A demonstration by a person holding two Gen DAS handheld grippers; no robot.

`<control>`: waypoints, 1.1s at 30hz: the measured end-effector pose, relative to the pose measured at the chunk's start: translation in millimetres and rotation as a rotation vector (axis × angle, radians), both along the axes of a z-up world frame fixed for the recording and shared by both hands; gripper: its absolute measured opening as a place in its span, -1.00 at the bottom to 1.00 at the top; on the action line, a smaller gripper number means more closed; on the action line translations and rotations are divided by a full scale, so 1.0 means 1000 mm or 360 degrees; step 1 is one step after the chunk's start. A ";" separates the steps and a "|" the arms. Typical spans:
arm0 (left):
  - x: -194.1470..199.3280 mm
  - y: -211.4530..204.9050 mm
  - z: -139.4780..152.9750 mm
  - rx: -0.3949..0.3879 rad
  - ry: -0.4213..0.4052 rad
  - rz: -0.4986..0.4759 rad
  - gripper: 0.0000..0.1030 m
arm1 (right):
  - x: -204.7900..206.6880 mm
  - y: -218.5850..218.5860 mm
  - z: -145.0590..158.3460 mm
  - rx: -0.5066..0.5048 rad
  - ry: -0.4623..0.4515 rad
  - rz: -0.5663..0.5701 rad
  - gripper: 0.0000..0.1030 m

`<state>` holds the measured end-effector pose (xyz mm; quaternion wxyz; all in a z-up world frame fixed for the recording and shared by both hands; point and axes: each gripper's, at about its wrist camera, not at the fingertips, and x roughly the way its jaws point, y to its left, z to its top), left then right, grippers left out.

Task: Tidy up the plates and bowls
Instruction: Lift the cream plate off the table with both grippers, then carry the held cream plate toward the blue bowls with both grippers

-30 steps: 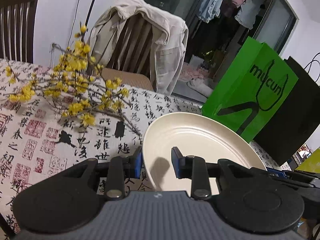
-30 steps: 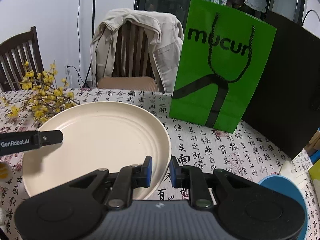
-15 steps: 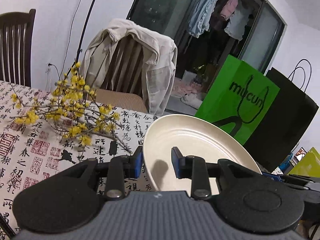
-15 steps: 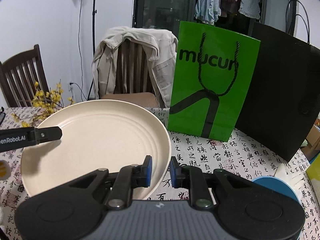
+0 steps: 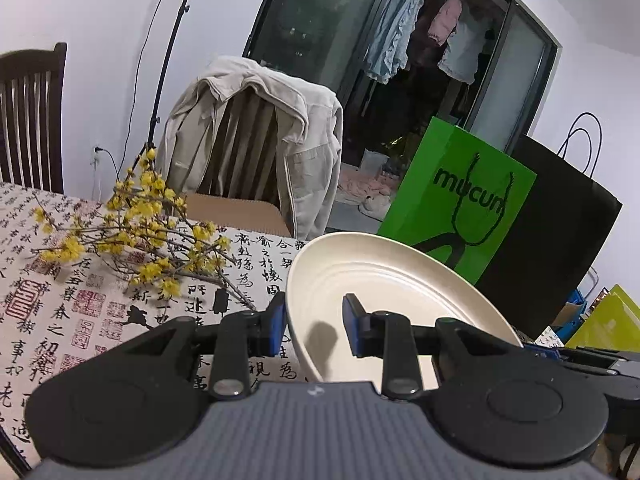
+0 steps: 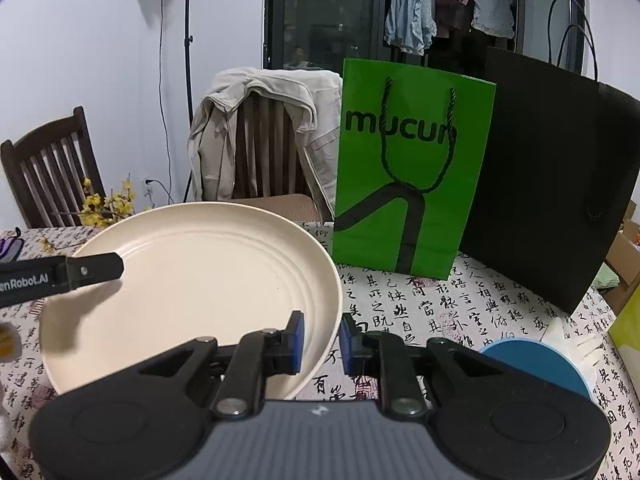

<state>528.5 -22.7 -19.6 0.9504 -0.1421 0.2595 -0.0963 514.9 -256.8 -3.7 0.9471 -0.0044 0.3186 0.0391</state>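
Both tongs grip one cream plate, held above the worktop.

The left tongs [image 5: 314,328] are clenched on the plate [image 5: 384,292] at its left rim, one blue pad under the edge and one on the inner face; the right tongs [image 6: 321,340] pinch the opposite, right rim of the same plate [image 6: 192,292]. The plate hangs tilted over the calligraphy-print cloth of the worktop [image 6: 440,304]. A yellow flowering branch [image 5: 148,236] lies on the cloth to the left. Behind stand a green paper bag [image 6: 408,168] and a black bag [image 6: 552,184]; a blue disc [image 6: 536,360] sits at the right near the tongs.
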 end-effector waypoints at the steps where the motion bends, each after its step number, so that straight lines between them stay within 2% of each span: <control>1: -0.001 0.000 0.001 0.0002 0.0002 -0.0001 -0.42 | -0.002 0.000 0.002 0.0005 -0.0011 -0.0003 -0.65; 16: -0.043 0.001 0.021 0.0024 0.0010 -0.0028 -0.42 | -0.049 -0.006 0.028 0.0056 -0.0104 -0.0022 -0.65; 33: -0.095 0.010 0.038 0.0022 -0.0030 -0.0016 -0.42 | -0.101 -0.001 0.040 0.0093 -0.0157 -0.0029 -0.65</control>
